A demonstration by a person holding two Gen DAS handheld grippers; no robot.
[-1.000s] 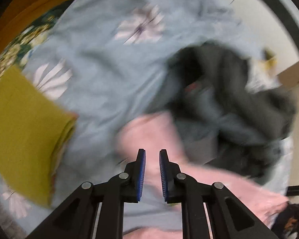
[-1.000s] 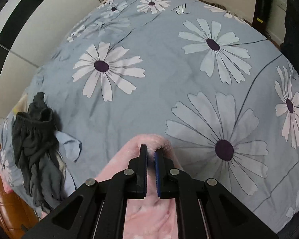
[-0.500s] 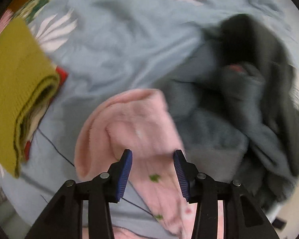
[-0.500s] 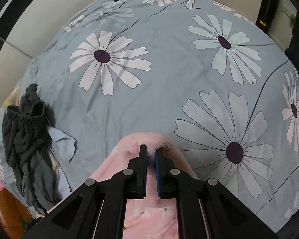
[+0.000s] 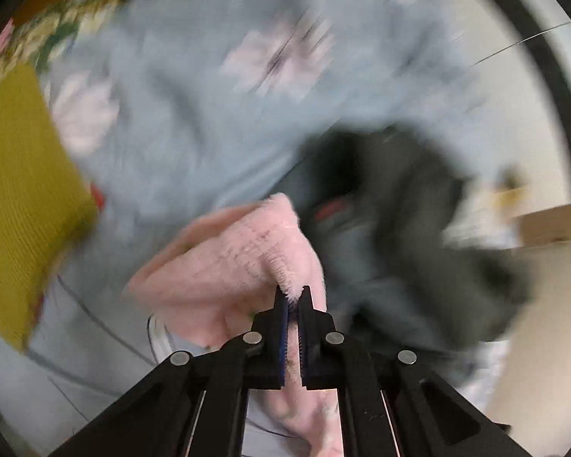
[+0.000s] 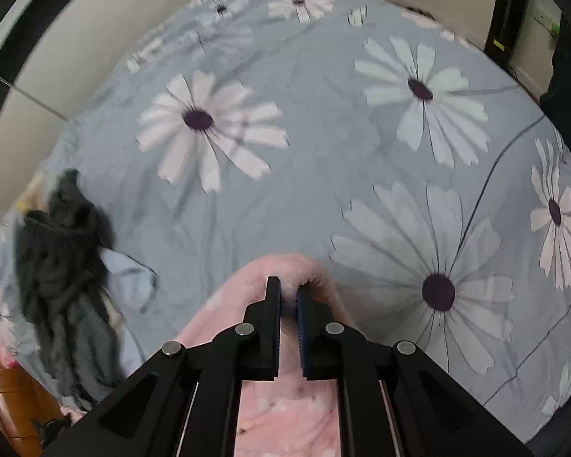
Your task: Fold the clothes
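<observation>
A fluffy pink garment [image 5: 232,262] lies on a grey-blue bedspread with white daisies [image 6: 323,144]. My left gripper [image 5: 294,293] is shut on a raised fold of its edge, which sticks up between the blue pads. My right gripper [image 6: 287,285] is shut on another edge of the pink garment [image 6: 285,411], which spreads below the fingers. The left wrist view is blurred by motion.
A dark grey pile of clothes [image 5: 407,228] lies right of the pink garment, and shows at the bed's left edge in the right wrist view [image 6: 61,266]. A folded mustard-yellow garment [image 5: 19,198] lies at the left. A wooden floor [image 6: 3,392] borders the bed.
My left gripper was open over the pink garment half a second ago and has now shut on its edge and lifted it. My right gripper stays shut on the garment and has drifted slightly.
</observation>
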